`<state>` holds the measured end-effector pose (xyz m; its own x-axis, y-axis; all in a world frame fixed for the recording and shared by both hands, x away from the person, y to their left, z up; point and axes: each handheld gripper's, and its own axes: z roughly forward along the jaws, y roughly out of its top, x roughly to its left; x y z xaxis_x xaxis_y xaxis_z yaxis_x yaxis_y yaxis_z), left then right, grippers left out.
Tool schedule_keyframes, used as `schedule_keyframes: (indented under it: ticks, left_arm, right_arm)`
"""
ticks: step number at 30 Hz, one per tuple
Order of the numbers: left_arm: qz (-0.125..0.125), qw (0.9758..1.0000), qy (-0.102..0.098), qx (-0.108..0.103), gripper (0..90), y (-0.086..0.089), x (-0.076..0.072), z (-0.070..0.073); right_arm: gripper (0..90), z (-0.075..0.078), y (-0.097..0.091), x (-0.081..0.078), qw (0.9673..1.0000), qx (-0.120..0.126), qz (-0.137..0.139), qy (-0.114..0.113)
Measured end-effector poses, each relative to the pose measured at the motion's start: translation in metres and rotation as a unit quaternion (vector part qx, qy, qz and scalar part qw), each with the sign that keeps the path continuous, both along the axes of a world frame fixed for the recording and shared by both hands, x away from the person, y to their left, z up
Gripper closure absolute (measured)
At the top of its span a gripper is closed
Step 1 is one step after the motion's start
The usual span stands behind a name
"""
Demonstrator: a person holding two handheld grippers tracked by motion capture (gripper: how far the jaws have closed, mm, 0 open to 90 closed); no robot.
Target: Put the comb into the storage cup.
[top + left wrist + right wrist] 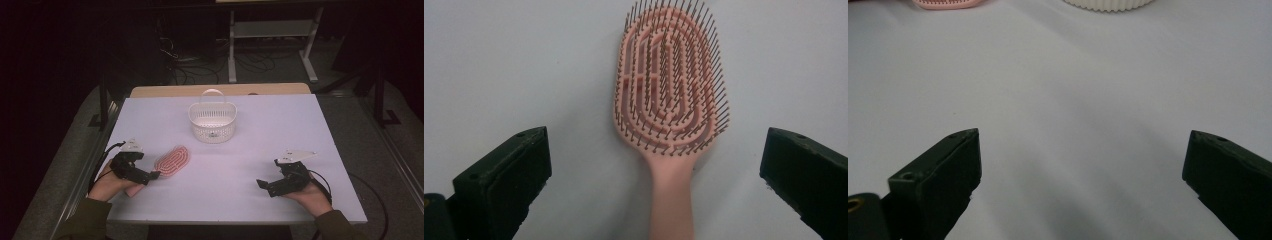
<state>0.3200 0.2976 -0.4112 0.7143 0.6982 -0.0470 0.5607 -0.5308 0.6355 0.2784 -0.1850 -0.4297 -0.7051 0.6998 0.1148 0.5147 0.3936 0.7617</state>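
left gripper (656,175) fingers wide, straddling handle of pink hairbrush (669,90) lying bristles up on white surface (260,170). right gripper (1080,175) fingers wide, holding nothing. white basket (212,121) beyond.

No writing, brand, number or sign can be read anywhere in these views. The white basket (212,121) carries a small dark mark low on its front wall, well ahead of both tools, but it is too small and blurred to make out. The pink hairbrush (667,95) bears no lettering.
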Motion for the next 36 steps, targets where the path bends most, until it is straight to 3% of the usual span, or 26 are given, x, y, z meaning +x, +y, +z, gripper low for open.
schedule_keyframes:
  ticks: [13,20,36]
  left_arm:
    - [-0.014,0.9988,0.032,0.033,0.0,-0.006,0.001,-0.005]
    - [-0.020,0.9984,0.032,0.041,2.7,-0.007,0.001,-0.006]
    - [-0.028,0.9961,0.044,0.071,23.9,-0.010,0.000,-0.006]
  right_arm:
    - [2.2,0.000,0.001,0.000,1.0000,0.000,0.001,0.001]
    - [2.2,0.000,0.001,0.000,1.0000,-0.001,0.001,0.002]
    - [2.2,0.000,0.001,0.000,1.0000,-0.001,0.000,0.003]
